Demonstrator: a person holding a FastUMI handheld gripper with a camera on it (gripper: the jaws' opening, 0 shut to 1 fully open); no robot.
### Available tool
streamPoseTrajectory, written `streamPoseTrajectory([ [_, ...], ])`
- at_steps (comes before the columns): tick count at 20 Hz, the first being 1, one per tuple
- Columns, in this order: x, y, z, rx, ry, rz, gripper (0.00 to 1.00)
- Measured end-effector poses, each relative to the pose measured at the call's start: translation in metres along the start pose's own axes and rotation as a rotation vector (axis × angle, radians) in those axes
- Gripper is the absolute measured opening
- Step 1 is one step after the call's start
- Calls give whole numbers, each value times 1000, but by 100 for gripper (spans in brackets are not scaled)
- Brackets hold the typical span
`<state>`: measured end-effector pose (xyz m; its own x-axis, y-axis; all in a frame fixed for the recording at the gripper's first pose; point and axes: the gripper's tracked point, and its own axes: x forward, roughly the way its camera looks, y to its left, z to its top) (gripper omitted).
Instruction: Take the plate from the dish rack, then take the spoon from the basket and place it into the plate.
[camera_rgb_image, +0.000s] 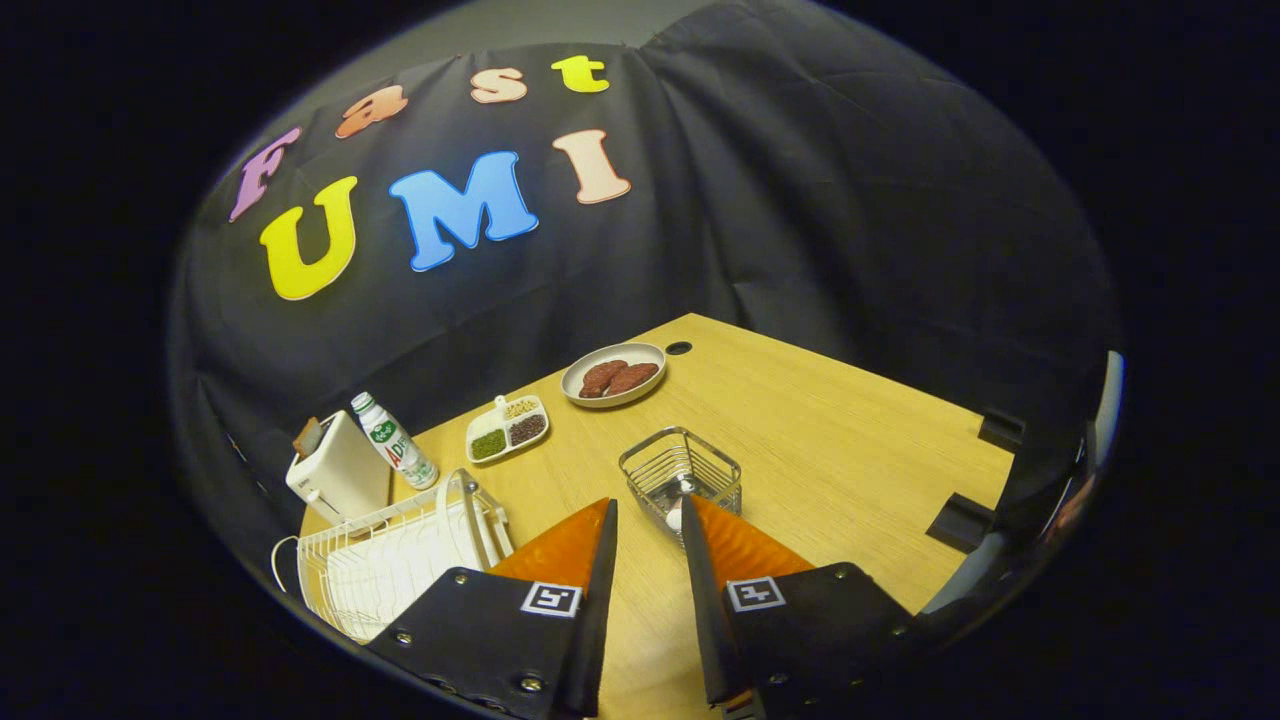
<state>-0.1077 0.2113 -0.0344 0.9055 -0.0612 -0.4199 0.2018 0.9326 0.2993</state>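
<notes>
The gripper hangs above the table with its jaws parted by a moderate gap and nothing between them; bare wood shows through the gap. Taking the wire basket as the landmark: it sits just ahead of the fingers, its near rim touching the tip of the right finger in the view, and a small pale rounded thing, probably the spoon, shows at its near side, half hidden by that fingertip. The rack stands to the left of the basket and nearer the camera, beside the left finger; an upright white disc edge in it looks like the plate, still slotted in place. Beyond the basket lie a divided dish of grains and, farther off, a bowl with brown pieces; a bottle and a toaster stand left of the basket, behind the rack. By my judgement the task has hardly begun: the plate is not out, the spoon is untouched, and both grasps plus the final placing are left.
</notes>
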Motion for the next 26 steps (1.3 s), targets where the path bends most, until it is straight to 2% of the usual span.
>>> streamPoseTrajectory([
  [6, 25, -11, -3, -40, 35, -34, 39],
  [16, 54, -13, -29, -224, 116, -27, 39],
  [17, 64, -10, -28, -242, 109, -11, 27],
  [18, 52, -15, -29, -258, 113, -22, 16],
  [21, 56, -18, -30, -282, 117, -23, 16],
  [22, 53, -17, -30, -294, 121, -24, 9],
  [26, 51, -18, -28, -337, 128, -33, 9],
])
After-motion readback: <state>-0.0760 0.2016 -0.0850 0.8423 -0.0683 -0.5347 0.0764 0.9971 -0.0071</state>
